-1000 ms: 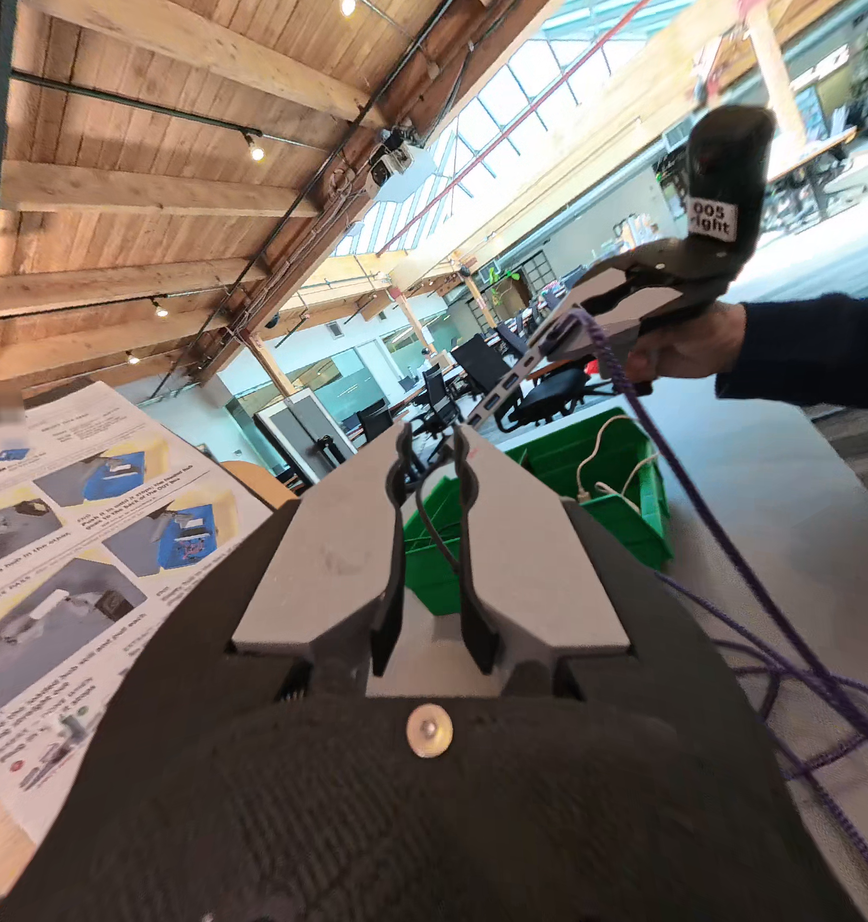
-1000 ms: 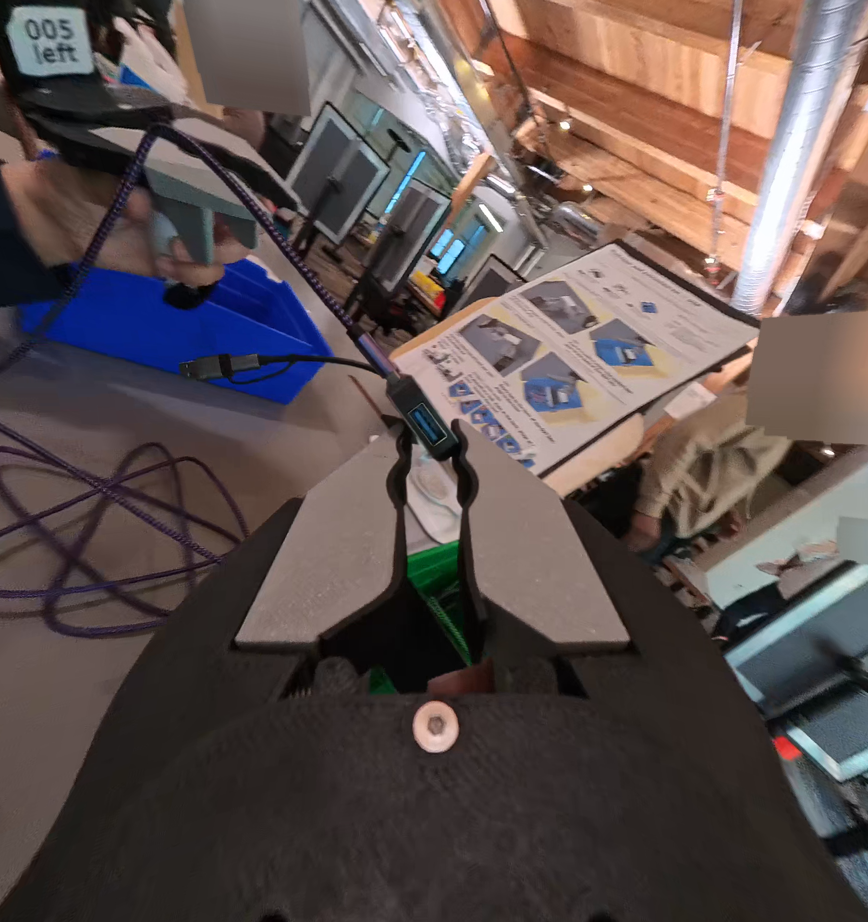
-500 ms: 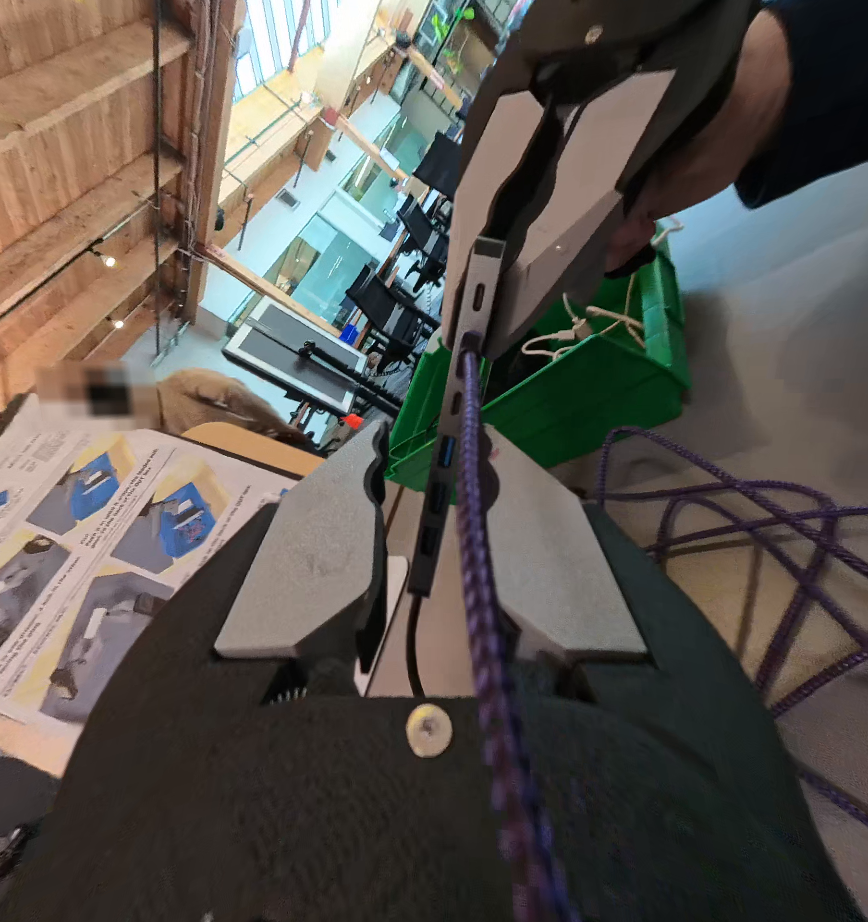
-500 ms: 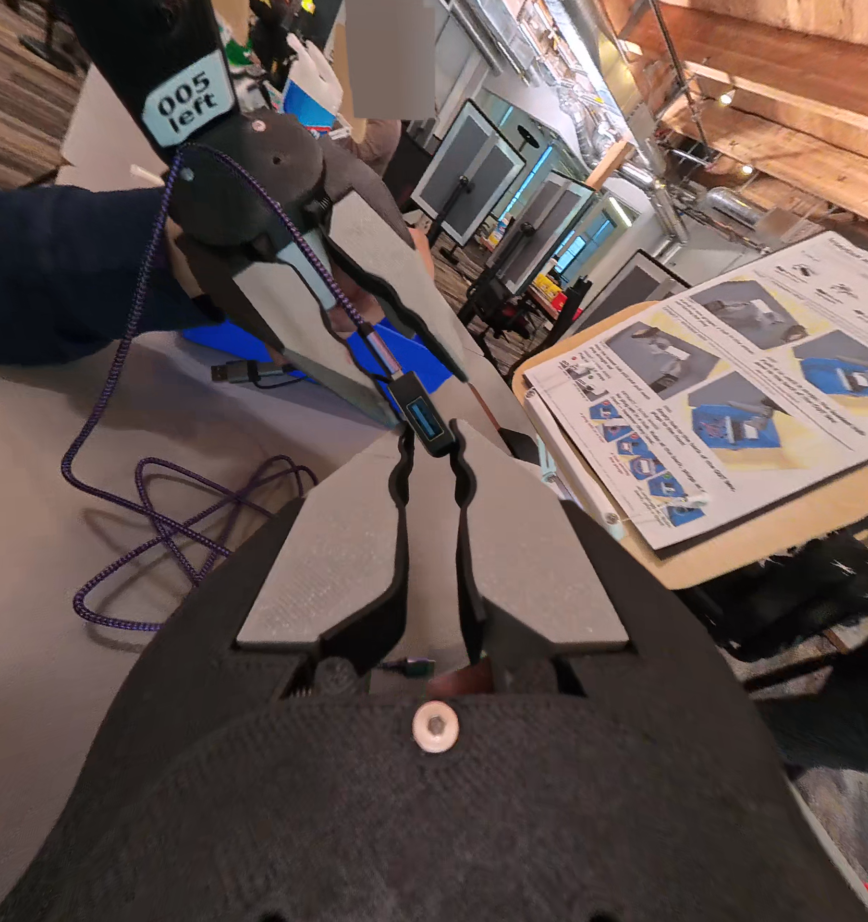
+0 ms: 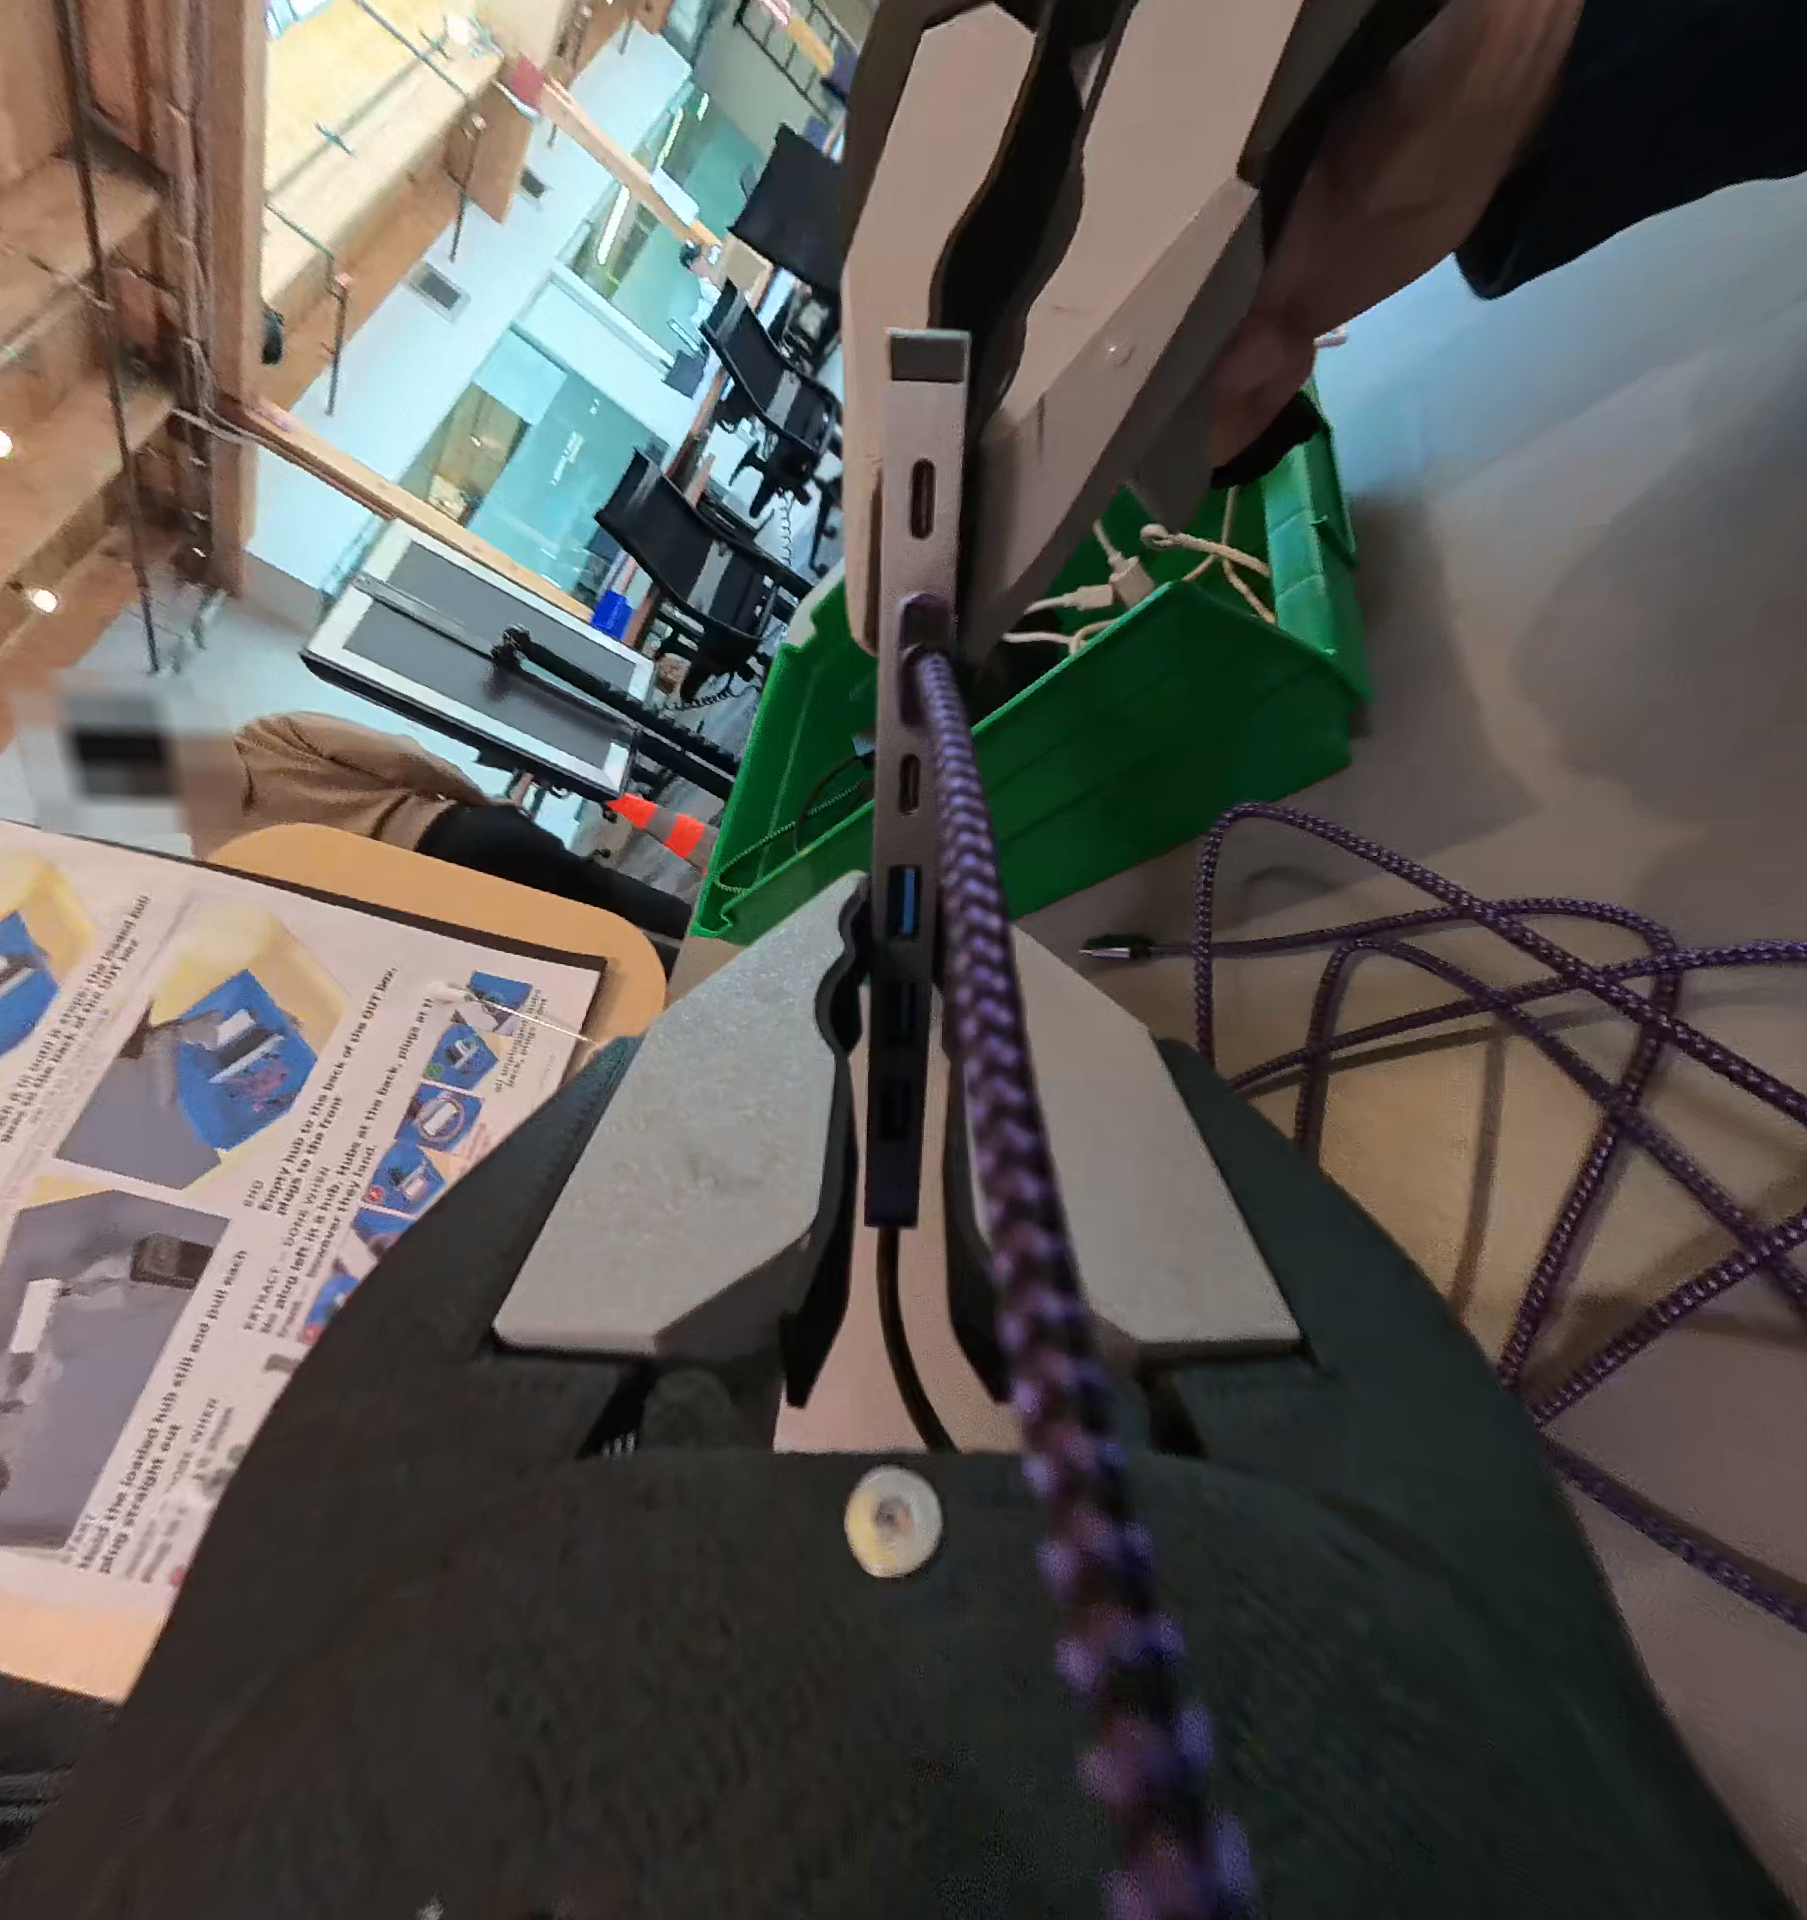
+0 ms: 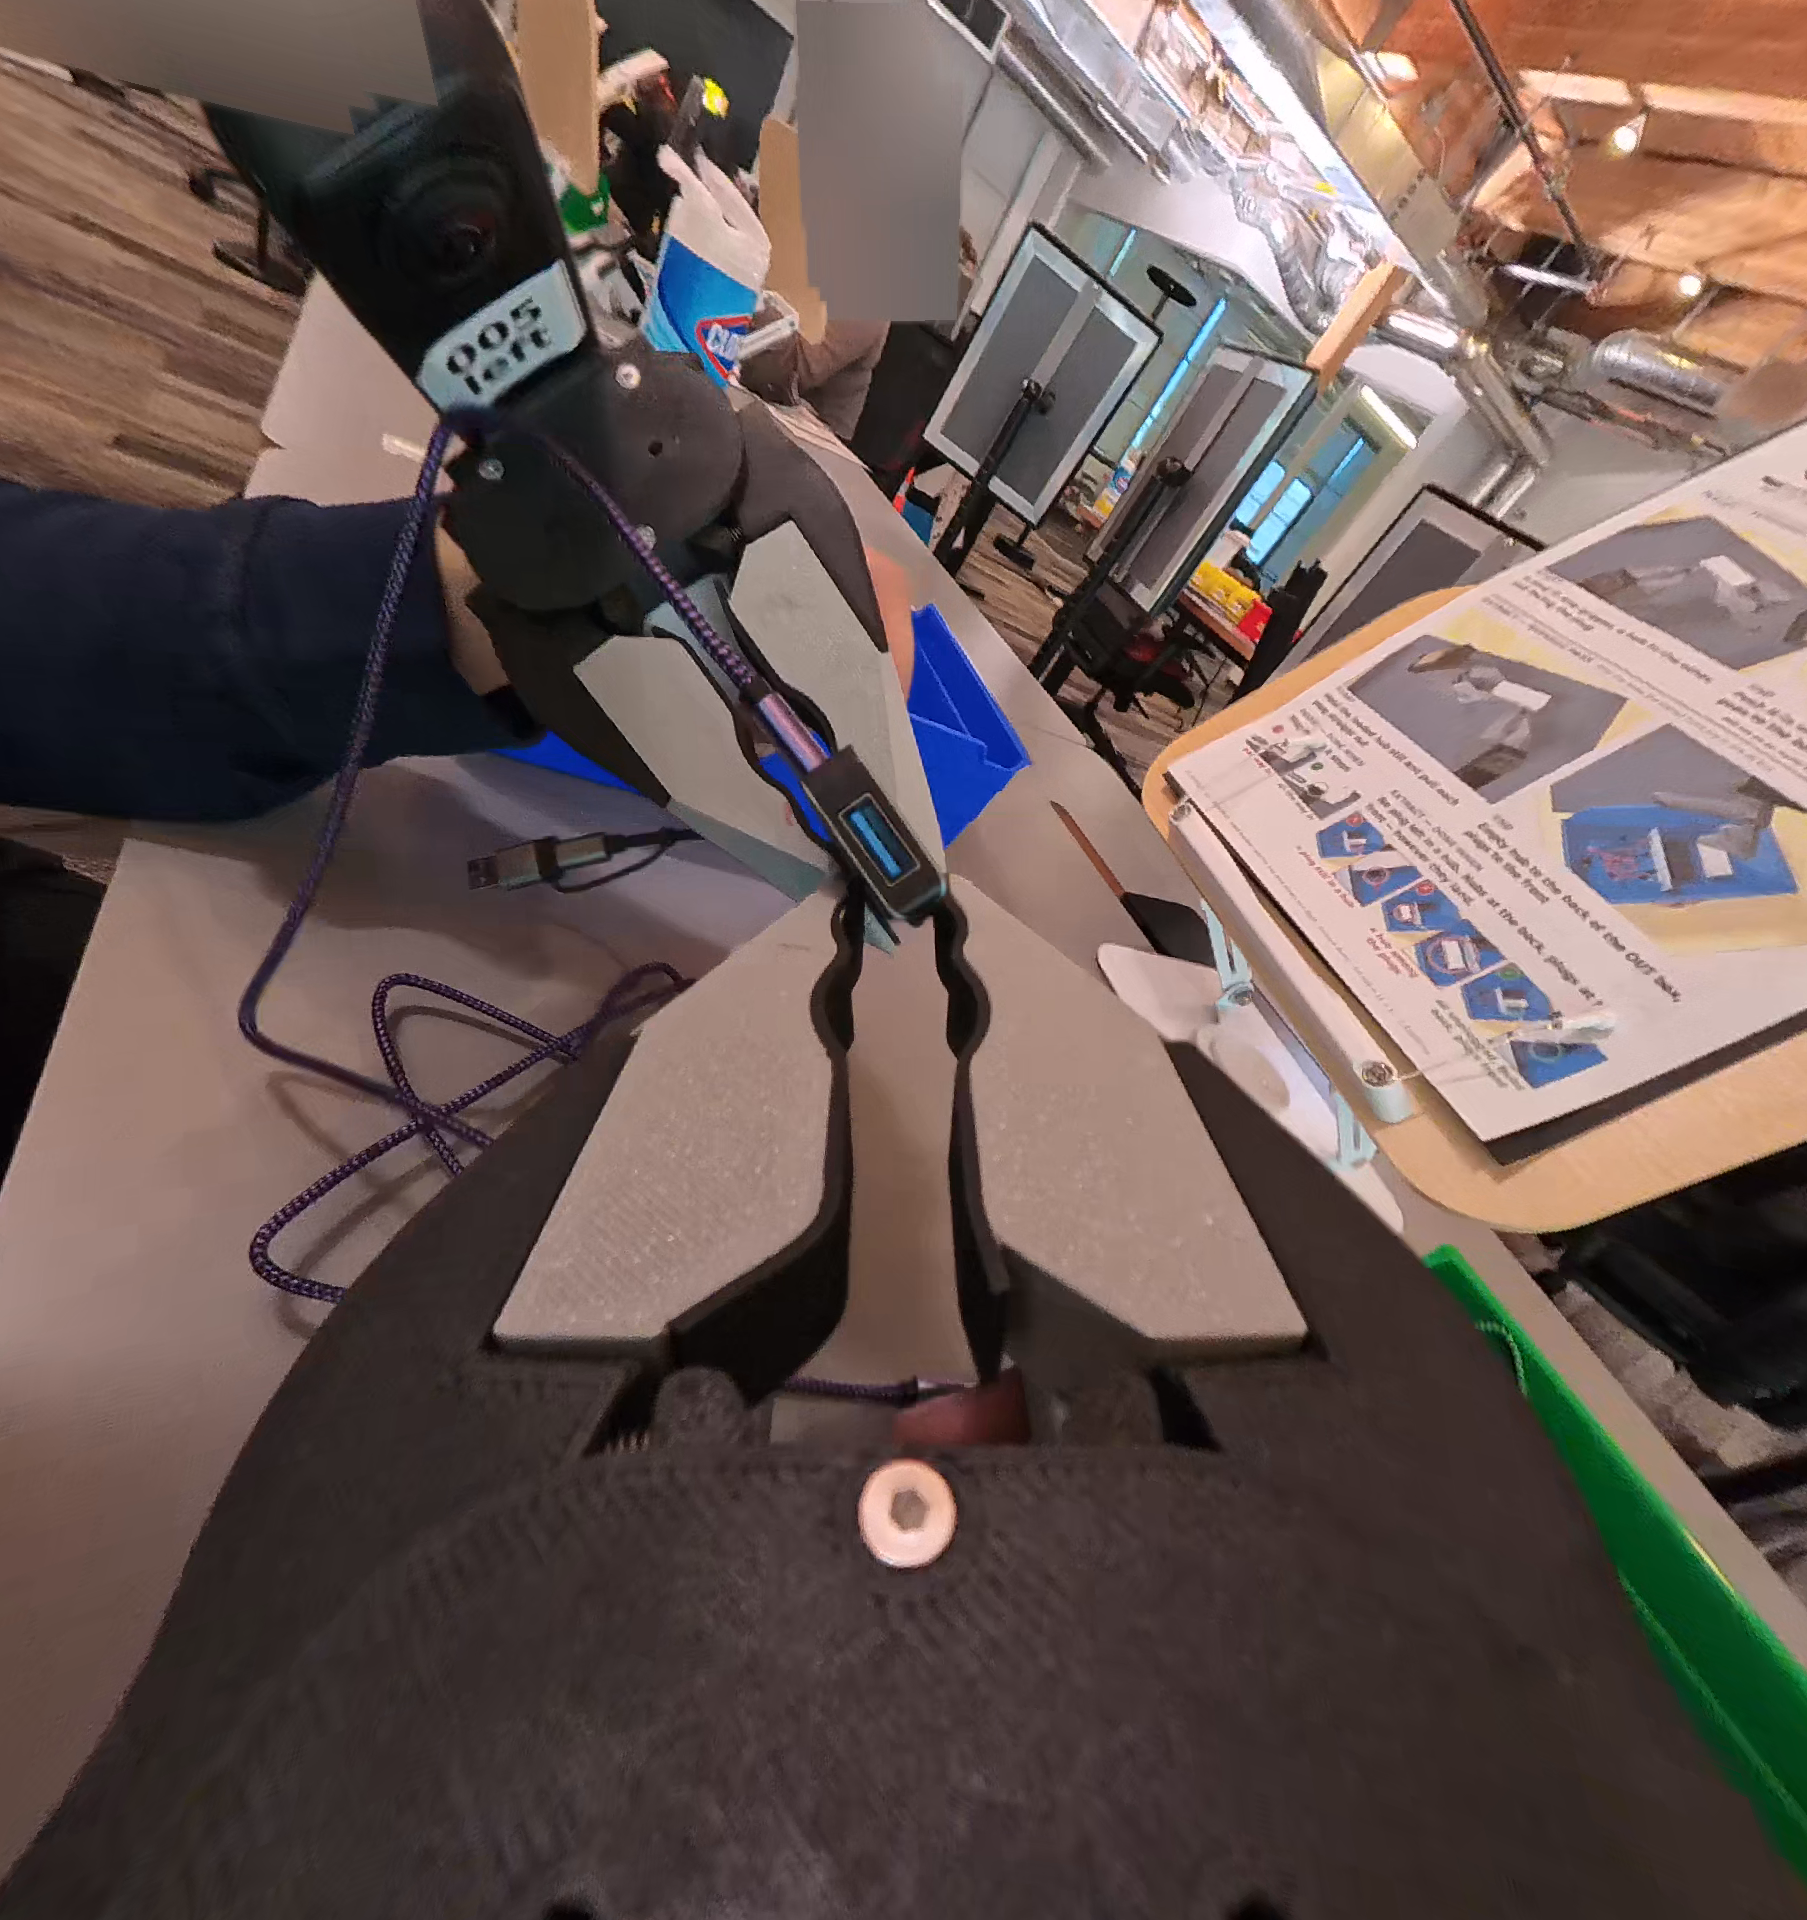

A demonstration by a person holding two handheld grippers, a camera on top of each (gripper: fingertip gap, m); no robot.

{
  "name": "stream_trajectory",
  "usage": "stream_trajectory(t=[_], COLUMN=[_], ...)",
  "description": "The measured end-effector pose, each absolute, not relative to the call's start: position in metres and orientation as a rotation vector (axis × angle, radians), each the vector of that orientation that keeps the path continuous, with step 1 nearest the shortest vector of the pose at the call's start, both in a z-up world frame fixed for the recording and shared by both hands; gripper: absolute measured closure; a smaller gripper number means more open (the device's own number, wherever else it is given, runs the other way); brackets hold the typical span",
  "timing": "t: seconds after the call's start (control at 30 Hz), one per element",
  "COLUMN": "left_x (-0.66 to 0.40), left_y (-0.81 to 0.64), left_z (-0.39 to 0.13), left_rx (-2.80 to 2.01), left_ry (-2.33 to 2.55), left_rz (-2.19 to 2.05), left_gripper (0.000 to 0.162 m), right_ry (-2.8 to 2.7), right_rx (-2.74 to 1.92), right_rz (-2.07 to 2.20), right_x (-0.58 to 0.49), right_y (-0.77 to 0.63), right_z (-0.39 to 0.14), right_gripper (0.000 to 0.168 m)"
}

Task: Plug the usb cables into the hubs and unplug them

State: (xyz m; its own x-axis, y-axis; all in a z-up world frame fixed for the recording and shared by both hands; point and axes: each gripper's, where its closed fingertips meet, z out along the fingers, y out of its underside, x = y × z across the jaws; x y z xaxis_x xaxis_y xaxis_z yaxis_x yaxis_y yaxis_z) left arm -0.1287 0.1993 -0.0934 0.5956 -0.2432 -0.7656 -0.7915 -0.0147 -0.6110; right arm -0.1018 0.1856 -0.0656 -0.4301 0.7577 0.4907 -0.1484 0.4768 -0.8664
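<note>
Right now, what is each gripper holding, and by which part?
The right gripper pinches the hub by its near end, at the fingertips. The left gripper flanks the purple cable near its plug; whether it clamps cannot be told.

A purple-and-black braided cable runs between the grey-padded black left claw fingers; beyond them sits a bright green bin on the pale grey counter.

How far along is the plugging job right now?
Done: the purple cable looks plugged into the hub. In hand: the right hand-held gripper pinches the hub and the left hand-held gripper grips the cable's plug. Left: unplugging it; a black cable lies loose on the table.
</note>
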Motion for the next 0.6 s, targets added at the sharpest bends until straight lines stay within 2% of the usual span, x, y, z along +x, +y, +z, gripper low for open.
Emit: stream_trajectory(t=[0.13, 0.2, 0.4, 0.6], left_x=[-0.133, -0.136, -0.134, -0.126], left_y=[0.199, 0.198, 0.199, 0.197], left_z=[-0.097, -0.097, -0.095, -0.076], left_rx=[-1.635, -1.65, -1.649, -1.568], left_ry=[0.857, 0.84, 0.825, 0.732], left_rz=[0.486, 0.462, 0.436, 0.292], left_gripper=[0.155, 0.155, 0.155, 0.155], right_ry=[-1.719, -1.718, -1.724, -1.624], right_rx=[-0.576, -0.569, -0.561, -0.605], right_rz=[0.989, 0.902, 0.834, 1.001], right_x=[-0.104, -0.102, -0.093, -0.097], right_y=[0.2, 0.205, 0.203, 0.198], right_z=[-0.069, -0.068, -0.055, -0.038], right_gripper=[0.168, 0.168, 0.157, 0.153])
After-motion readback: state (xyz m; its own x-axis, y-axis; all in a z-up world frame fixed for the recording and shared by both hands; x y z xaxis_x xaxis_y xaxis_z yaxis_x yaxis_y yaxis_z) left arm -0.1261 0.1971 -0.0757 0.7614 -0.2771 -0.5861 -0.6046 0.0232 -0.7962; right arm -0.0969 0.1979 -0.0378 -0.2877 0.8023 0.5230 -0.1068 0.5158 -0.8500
